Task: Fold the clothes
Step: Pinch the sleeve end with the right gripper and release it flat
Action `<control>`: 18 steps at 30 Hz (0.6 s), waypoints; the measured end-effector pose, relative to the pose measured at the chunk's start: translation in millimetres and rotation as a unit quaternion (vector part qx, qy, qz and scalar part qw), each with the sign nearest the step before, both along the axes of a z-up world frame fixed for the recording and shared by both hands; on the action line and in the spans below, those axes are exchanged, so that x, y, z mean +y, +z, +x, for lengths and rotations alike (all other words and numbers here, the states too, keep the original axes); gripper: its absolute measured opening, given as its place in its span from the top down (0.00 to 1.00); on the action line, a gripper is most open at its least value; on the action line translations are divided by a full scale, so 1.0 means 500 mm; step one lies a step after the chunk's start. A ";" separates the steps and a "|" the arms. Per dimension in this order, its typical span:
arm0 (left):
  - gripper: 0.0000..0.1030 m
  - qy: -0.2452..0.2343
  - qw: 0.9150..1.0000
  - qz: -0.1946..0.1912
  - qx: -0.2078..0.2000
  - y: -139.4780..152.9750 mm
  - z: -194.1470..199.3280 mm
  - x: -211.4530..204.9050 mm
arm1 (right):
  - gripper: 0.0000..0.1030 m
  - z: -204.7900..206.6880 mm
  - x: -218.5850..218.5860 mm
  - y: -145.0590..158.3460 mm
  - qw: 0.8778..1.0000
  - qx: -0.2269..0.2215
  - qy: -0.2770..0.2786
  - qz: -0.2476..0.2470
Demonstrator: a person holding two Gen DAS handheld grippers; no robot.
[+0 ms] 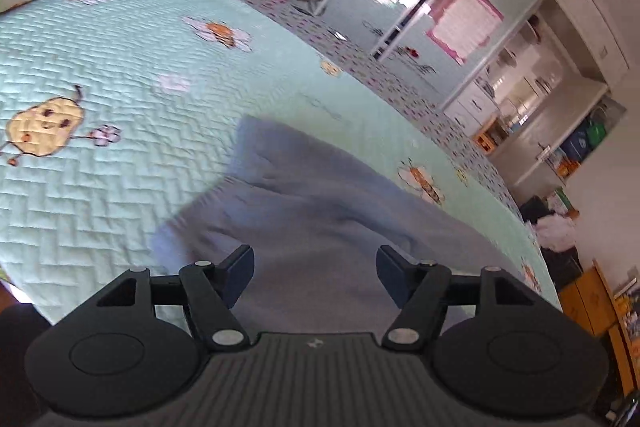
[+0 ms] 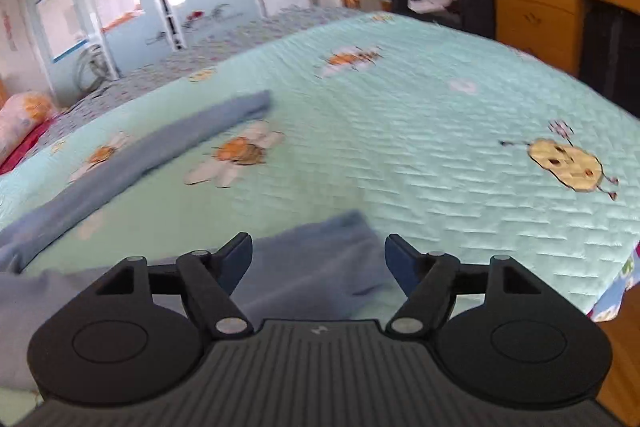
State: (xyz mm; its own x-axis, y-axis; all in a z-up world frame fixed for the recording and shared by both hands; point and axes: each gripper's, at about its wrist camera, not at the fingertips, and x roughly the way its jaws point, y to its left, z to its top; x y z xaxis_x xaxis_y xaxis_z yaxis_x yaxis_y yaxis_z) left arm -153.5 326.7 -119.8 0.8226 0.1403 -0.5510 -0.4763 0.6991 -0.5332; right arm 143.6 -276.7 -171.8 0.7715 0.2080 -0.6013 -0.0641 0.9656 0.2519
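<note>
Hovering over a blue garment on the quilted mint bedspread, both grippers wide open.

We see soft grey-blue cloth, rumpled and blurred, under our left gripper; our right gripper, gripping nothing, sits above another fold, while a long sleeve stretches flat across the bee-printed quilt beyond.

Soft matt blue cloth shirt on a quilted, slightly shiny bedspread; dresser looks like glossy wood.
</note>
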 end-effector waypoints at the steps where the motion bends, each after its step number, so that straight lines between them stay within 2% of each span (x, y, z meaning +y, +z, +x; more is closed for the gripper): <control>1: 0.32 -0.017 1.000 -0.002 0.007 -0.006 0.022 -0.015 | 0.29 0.021 -0.028 -0.010 0.999 0.014 0.001 0.031; 4: 0.32 -0.064 0.997 0.003 0.029 -0.024 0.091 -0.056 | 0.29 0.067 -0.100 -0.037 0.988 0.049 0.011 0.148; 6: 0.32 -0.091 0.995 0.013 0.043 -0.035 0.135 -0.079 | 0.29 0.095 -0.116 -0.049 0.980 0.068 0.026 0.183; 8: 0.32 -0.109 0.992 0.017 0.054 -0.045 0.170 -0.099 | 0.30 0.123 -0.107 -0.057 0.980 0.089 0.036 0.175; 11: 0.32 -0.129 0.989 0.020 0.070 -0.061 0.202 -0.122 | 0.37 0.148 -0.095 -0.067 0.976 0.108 0.069 0.175; 14: 0.32 -0.136 0.987 0.023 0.088 -0.076 0.212 -0.132 | 0.38 0.165 -0.095 -0.070 0.973 0.113 0.092 0.177; 18: 0.32 -0.135 0.986 0.026 0.097 -0.076 0.218 -0.135 | 0.45 0.184 -0.108 -0.077 0.966 0.127 0.116 0.196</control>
State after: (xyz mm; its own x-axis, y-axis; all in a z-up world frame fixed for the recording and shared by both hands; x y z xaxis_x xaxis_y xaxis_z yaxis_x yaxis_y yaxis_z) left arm -44.7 259.3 -158.0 0.7130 -0.0379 -0.7001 -0.3589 0.8381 -0.4108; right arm 235.7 -330.6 -210.5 0.5158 0.6067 -0.6048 -0.1548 0.7604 0.6307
